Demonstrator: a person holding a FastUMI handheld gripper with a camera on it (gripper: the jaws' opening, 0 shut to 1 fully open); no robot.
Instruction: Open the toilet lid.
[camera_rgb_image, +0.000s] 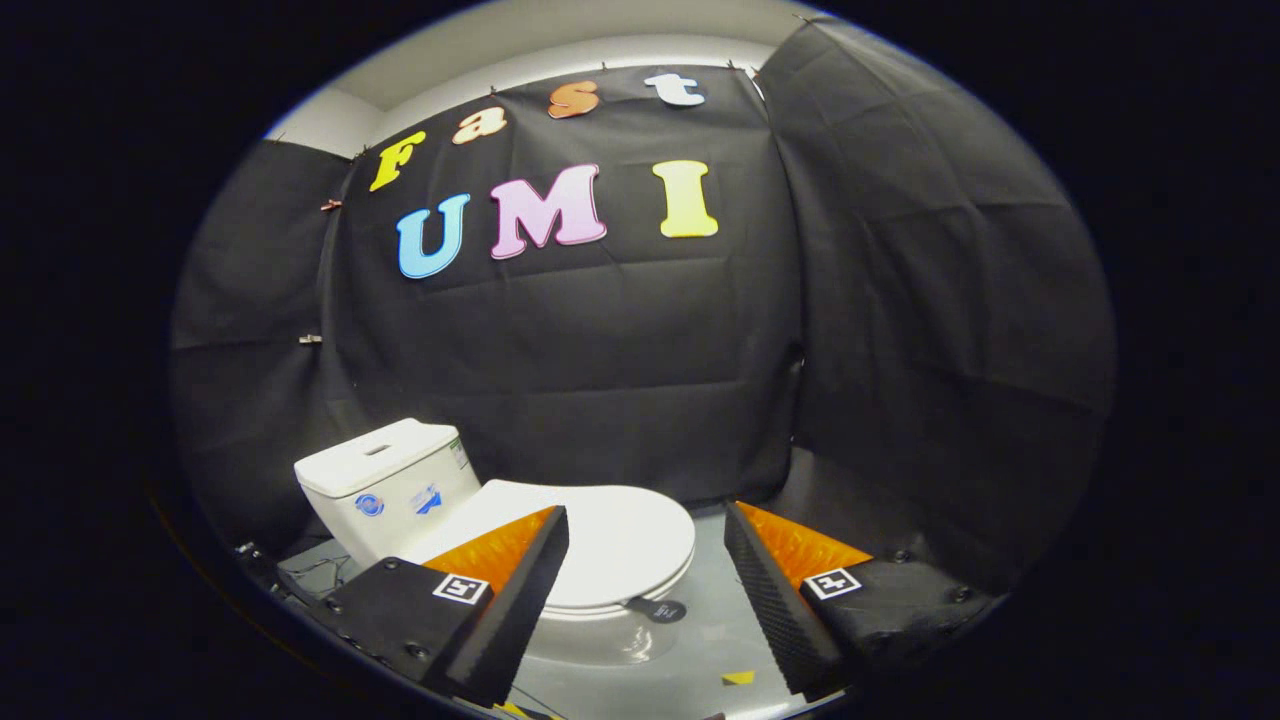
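I see the gripper (645, 520) with its fingers (530, 590) spread wide apart, holding nothing. The toilet lid (620, 545) lies flat and closed on the bowl, just ahead between the fingers, one finger overlapping its near side. The tank (385, 485) stands behind the lid, on the grey floor (700, 640).

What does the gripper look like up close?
The gripper has two wedge-shaped fingers with ribbed inner faces. Each sits on a blocky base held by small screws, and each base carries a square black-and-white marker. The fingers stand apart, open, before the closed toilet lid.
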